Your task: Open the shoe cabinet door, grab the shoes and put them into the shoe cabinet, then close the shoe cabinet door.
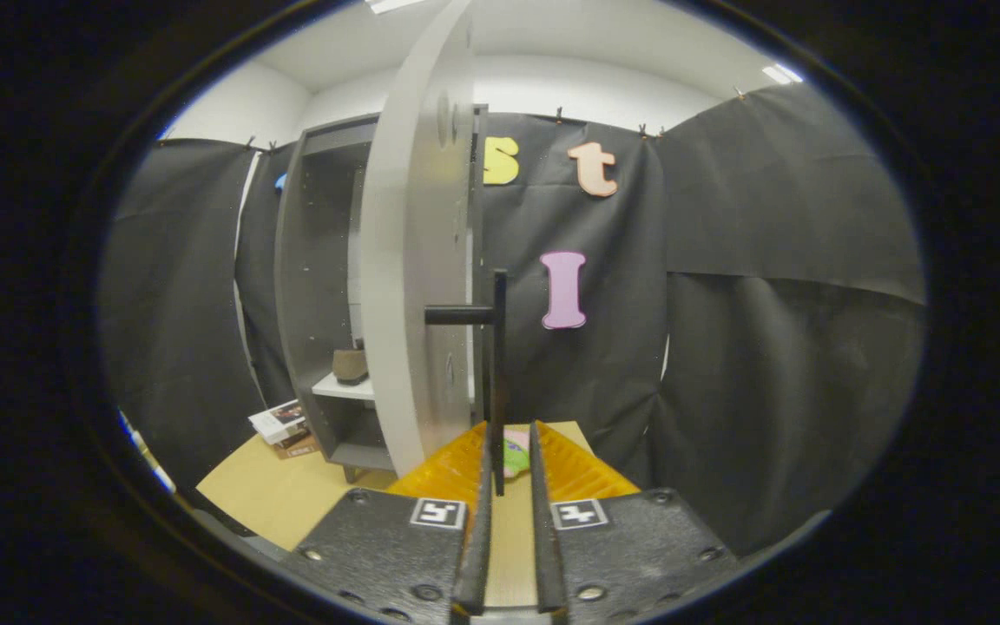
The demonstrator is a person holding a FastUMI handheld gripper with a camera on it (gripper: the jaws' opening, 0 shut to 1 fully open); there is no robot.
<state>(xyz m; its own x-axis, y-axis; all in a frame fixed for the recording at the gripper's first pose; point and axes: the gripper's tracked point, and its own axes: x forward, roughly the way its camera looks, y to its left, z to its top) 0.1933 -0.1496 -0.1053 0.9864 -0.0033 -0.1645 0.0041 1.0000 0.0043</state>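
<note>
Here's the claw (510, 451), its fingers drawn narrow with just a slim gap between them, and the lower end of the handle (498, 373) stands right in that gap. The handle is a dark upright bar on a short stub that juts from the door (413, 286). Whether both fingers actually press on the bar, I cannot tell; the left finger looks right against it, the right one seems a touch apart.

The door rises just ahead of the fingers and a little to their left, pale grey, swung open and seen nearly edge-on. Beyond it, further left, the cabinet (313, 286) stands open, dark inside. One shoe (350, 365) sits on a pale shelf (344, 388) in there, low down, partly hidden by the door.

Below it all, a tan table (283, 495). On it, left of the cabinet's foot, lies a small stack of books (283, 428). Just past the fingertips, something small, green and pink (515, 453), peeks through the gap; too hidden to name.
</note>
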